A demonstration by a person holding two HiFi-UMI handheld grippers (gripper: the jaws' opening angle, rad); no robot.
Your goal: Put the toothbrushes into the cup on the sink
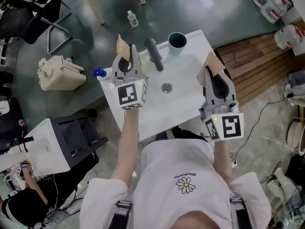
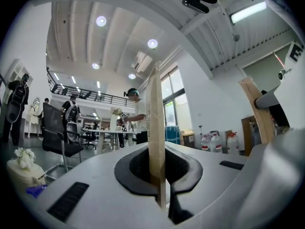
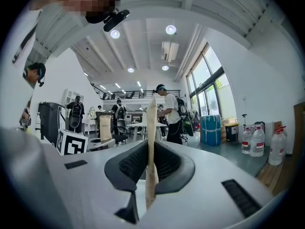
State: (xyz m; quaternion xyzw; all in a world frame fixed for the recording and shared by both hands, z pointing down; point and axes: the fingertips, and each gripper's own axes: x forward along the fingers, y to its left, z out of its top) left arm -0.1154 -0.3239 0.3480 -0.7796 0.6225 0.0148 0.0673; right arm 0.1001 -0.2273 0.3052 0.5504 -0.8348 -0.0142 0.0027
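Observation:
In the head view a white sink (image 1: 186,99) lies in front of me, with a dark faucet (image 1: 153,54), a drain (image 1: 166,87) and a teal cup (image 1: 177,41) standing upright at its far edge. My left gripper (image 1: 128,54) is over the sink's left side, shut on a flat tan paper toothbrush packet (image 1: 123,46). That packet stands upright between the jaws (image 2: 155,128). My right gripper (image 1: 213,75) hovers over the sink's right edge, shut on a second tan toothbrush packet (image 1: 210,63), pinched edge-on between its pads (image 3: 150,151). Both gripper views look out level across the room.
A small blue object (image 1: 98,72) sits at the sink's left corner. A cream bag (image 1: 59,73), a small bottle (image 1: 132,18) and a chair (image 1: 38,18) are on the floor beyond. Wooden decking (image 1: 257,61) lies to the right. People stand by distant tables (image 3: 167,113).

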